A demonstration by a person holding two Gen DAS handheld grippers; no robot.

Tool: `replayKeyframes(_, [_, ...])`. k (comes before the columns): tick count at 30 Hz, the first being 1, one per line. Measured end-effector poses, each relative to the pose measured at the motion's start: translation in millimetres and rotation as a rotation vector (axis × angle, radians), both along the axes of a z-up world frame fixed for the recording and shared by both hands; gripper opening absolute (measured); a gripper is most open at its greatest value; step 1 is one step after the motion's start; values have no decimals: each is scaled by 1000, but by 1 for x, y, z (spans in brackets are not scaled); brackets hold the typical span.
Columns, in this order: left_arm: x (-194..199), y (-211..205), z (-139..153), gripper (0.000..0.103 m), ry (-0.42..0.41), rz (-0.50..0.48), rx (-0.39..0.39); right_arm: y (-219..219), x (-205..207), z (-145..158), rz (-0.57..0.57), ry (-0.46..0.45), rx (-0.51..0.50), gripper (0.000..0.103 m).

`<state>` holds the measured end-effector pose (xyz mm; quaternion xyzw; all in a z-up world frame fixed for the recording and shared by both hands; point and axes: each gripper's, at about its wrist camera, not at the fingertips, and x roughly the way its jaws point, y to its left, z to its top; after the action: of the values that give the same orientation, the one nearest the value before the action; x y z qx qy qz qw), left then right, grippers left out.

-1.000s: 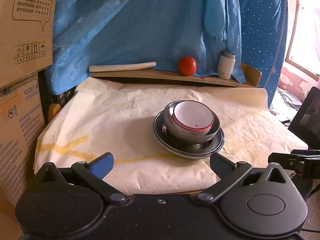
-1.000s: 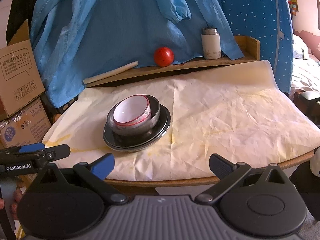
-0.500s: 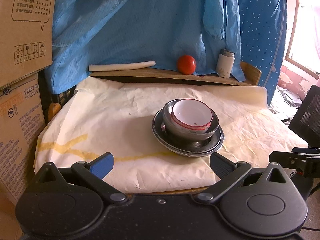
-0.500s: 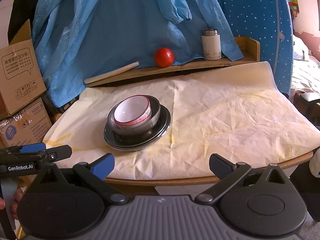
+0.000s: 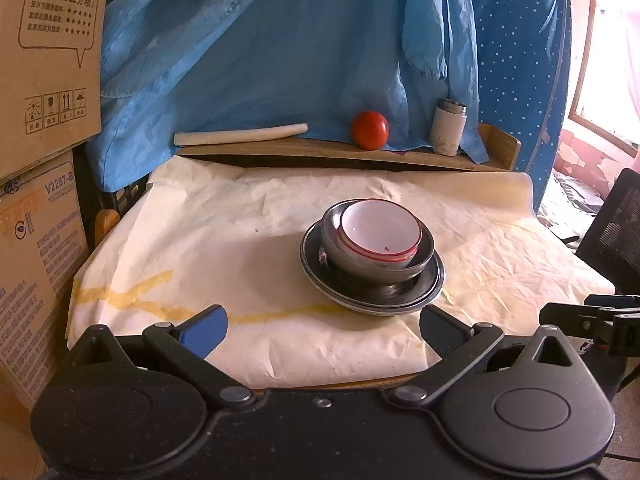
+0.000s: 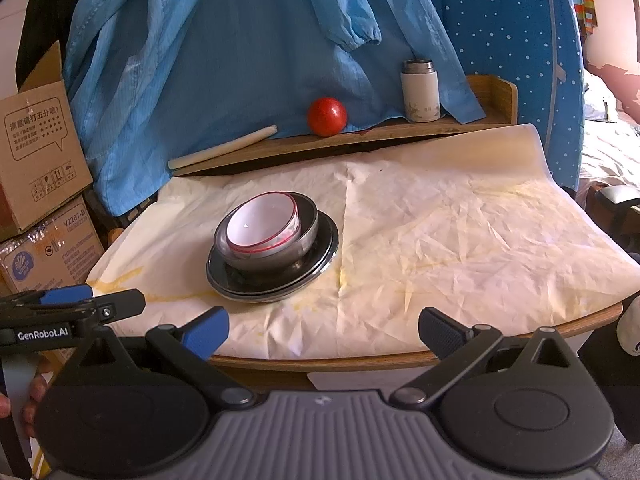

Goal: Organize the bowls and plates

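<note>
A white bowl with a red rim sits tilted inside a steel bowl, which stands on stacked steel plates on the paper-covered table. My left gripper is open and empty, held back at the table's near edge, in front of the stack. My right gripper is open and empty, also at the near edge, to the right of the stack. Each gripper shows at the edge of the other's view.
A wooden shelf at the table's back holds a white rolled stick, a red ball and a white flask. Blue cloth hangs behind. Cardboard boxes stand at the left, a black chair at the right.
Both grippers have drifted slightly backward and up; the stack sits a little further away in the views. Nothing on the table has moved.
</note>
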<state>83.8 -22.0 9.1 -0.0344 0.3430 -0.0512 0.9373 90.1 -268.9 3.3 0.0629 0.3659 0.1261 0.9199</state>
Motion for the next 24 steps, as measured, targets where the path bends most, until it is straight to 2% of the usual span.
replayKeyframes(24, [4, 6, -5, 102, 10, 12, -5, 5, 6, -1, 9, 8, -11, 103])
